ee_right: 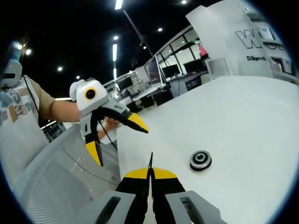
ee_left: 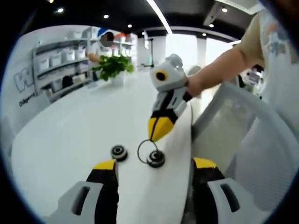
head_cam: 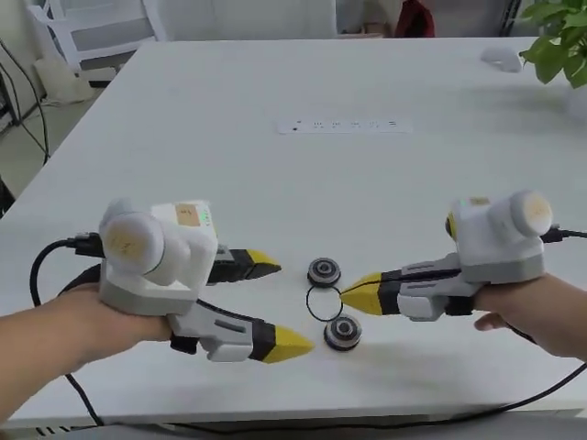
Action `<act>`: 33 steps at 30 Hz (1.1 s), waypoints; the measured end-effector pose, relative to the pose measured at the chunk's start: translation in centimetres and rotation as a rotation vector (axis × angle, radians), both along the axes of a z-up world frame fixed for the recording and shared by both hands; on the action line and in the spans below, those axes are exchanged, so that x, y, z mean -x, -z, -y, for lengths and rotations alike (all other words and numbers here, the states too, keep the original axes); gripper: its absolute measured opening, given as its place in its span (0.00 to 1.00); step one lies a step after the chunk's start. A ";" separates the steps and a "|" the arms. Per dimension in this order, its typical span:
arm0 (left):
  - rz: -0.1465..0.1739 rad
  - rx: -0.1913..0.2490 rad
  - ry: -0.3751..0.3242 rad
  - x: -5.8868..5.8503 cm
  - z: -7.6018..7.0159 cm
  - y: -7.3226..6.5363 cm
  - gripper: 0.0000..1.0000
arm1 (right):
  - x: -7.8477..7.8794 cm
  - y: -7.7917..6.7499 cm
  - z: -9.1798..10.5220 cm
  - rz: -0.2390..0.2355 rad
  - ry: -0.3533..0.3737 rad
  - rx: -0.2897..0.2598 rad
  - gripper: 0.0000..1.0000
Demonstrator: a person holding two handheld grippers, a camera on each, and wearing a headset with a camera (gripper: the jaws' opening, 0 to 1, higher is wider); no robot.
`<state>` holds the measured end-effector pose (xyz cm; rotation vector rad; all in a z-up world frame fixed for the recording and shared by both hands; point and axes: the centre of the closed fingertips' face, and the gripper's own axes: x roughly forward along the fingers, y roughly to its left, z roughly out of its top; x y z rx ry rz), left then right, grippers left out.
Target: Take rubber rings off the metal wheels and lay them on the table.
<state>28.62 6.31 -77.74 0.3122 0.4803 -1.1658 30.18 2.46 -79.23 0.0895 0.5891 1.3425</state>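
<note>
Two small metal wheels lie near the table's front edge, one (head_cam: 324, 271) farther and one (head_cam: 342, 332) nearer. A thin black rubber ring (head_cam: 322, 302) hangs between them, pinched at its right side by my right gripper (head_cam: 354, 296), which is shut on it. The left gripper view shows that ring (ee_left: 146, 150) under the right gripper (ee_left: 158, 129), beside the wheels (ee_left: 118, 152) (ee_left: 156, 158). My left gripper (head_cam: 282, 302) stands open just left of the wheels, holding nothing. In the right gripper view the ring (ee_right: 150, 161) appears edge-on above the shut jaws, with one wheel (ee_right: 200, 160) to the right.
A white power strip (head_cam: 344, 126) lies mid-table. A plant (head_cam: 555, 46) and a small white object (head_cam: 500, 60) sit at the far right. Black cables (head_cam: 55, 252) trail from both grippers over the table's front edge (head_cam: 303, 420). A white chair (head_cam: 92, 27) stands far left.
</note>
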 end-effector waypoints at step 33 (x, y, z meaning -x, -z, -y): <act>-0.030 -0.016 -0.137 0.6 -5.9 1.1 0.75 | 0.9 3.2 -5.4 -0.005 -0.155 0.082 0.00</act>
